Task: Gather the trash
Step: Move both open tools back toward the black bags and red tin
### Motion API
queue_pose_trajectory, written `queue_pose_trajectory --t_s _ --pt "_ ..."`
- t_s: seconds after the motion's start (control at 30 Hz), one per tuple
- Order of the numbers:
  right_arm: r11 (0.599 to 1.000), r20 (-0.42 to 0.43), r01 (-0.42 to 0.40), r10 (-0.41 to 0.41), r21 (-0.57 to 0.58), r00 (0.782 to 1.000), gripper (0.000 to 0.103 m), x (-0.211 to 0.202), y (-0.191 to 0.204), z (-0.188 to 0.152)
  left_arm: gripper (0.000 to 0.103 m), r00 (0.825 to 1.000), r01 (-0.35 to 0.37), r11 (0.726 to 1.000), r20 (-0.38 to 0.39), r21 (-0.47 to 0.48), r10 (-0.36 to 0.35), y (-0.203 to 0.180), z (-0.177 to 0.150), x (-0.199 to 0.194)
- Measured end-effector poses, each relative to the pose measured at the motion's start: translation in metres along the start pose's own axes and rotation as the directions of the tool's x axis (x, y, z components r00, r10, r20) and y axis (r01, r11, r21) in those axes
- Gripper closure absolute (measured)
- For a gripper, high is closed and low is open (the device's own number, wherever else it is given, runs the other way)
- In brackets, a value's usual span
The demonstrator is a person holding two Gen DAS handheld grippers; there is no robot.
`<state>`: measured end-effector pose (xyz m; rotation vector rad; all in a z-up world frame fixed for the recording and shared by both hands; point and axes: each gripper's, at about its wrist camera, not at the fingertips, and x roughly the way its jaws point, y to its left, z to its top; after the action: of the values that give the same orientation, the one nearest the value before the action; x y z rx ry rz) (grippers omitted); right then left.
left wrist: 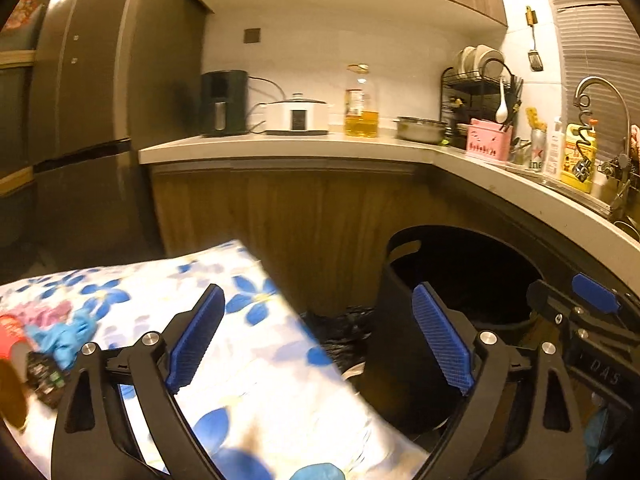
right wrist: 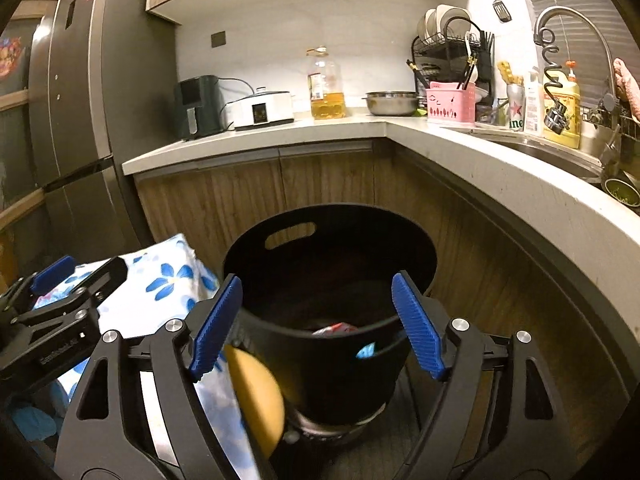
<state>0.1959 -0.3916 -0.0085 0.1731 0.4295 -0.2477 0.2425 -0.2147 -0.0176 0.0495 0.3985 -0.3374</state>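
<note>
We are working partway through the collecting, as far as we can judge. The black bin (right wrist: 332,320) is standing on the floor against the wooden cabinets, and something red and white plus a scrap of blue is already lying at its bottom, so some trash seems to be in. More is waiting on the table with the flowered cloth (left wrist: 248,360): at the far left edge of the left view we are seeing a red-and-white cup (left wrist: 12,336) tipped on its side, a crumpled blue glove (left wrist: 64,340) and a dark wrapper (left wrist: 44,376), lying close together. In the right view a blurred yellow round thing (right wrist: 256,396) is showing between the table edge and the bin; we cannot tell what it is, nor whether it is falling or resting.

Our left gripper (left wrist: 320,340) is hovering over the table's corner, pointing level toward the counter, its jaws spread wide with nothing between them. The leftover trash is lying well off to its left, so we are judging that it needs to swing that way next.

Our right gripper (right wrist: 318,324) is hanging just above and in front of the bin's mouth, tilted a little downward, jaws also wide apart and holding nothing. The bin's near wall is sitting between its blue pads (right wrist: 216,324) without touching them, as far as we can see.
</note>
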Motion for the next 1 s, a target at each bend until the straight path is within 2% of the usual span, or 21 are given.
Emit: queue_pose_trajectory --t_s 0.2,0.63,1.0 --pt "0.999 0.010 -0.012 0.012 -0.031 1.000 0.025 -0.023 0.024 -0.012 0.010 0.998 -0.067 0.998 0.000 -0.011 0.067 0.023 -0.019 -0.038" --pt "0.991 -0.006 -0.106 0.106 -0.081 0.994 0.025 -0.061 0.084 -0.044 0.009 0.982 -0.189 0.980 -0.014 -0.065 0.188 0.079 -0.056 -0.106" --pt "0.965 -0.025 -0.233 0.231 -0.124 0.973 0.025 -0.070 0.148 -0.068 0.009 0.940 -0.339 0.931 -0.016 -0.136 0.340 0.141 -0.085 -0.154"
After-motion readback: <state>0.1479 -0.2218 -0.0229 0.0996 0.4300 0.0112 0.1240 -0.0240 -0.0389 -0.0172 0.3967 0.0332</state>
